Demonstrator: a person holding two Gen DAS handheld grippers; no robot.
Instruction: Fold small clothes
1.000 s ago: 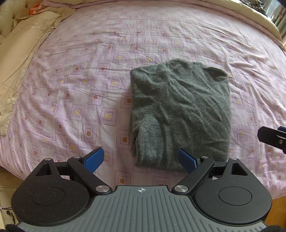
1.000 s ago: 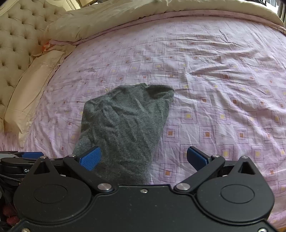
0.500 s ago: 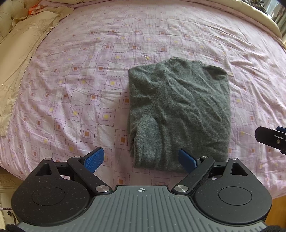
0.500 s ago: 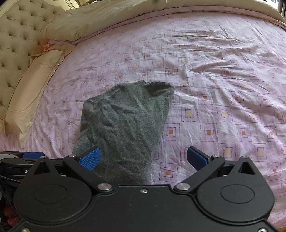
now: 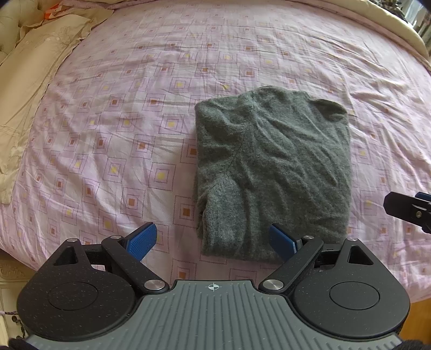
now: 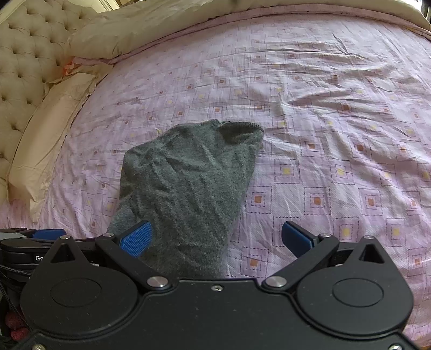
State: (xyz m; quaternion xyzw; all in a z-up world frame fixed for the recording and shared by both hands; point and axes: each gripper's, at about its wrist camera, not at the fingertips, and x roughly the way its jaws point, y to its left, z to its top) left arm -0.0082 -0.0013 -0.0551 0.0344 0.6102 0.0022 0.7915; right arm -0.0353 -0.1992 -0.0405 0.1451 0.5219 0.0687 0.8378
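A grey knitted sweater point(image 5: 272, 172) lies folded into a rectangle on the bed, its collar at the far right corner. My left gripper point(image 5: 212, 241) hovers open just before the sweater's near edge, nothing between its blue pads. In the right wrist view the same sweater point(image 6: 186, 193) runs from the centre down to the lower left. My right gripper point(image 6: 215, 238) is open above the sweater's near right edge, holding nothing. The right gripper's tip point(image 5: 409, 210) shows at the right edge of the left wrist view, beside the sweater.
The bed wears a pink sheet point(image 5: 134, 113) printed with squares. A beige pillow point(image 6: 48, 134) and a tufted headboard point(image 6: 24, 59) lie to the left, a beige duvet point(image 6: 175, 24) along the far side. The bed's near edge point(image 5: 16, 258) is at lower left.
Both grippers have drawn back slightly toward me, staying open. The sweater lies as before.
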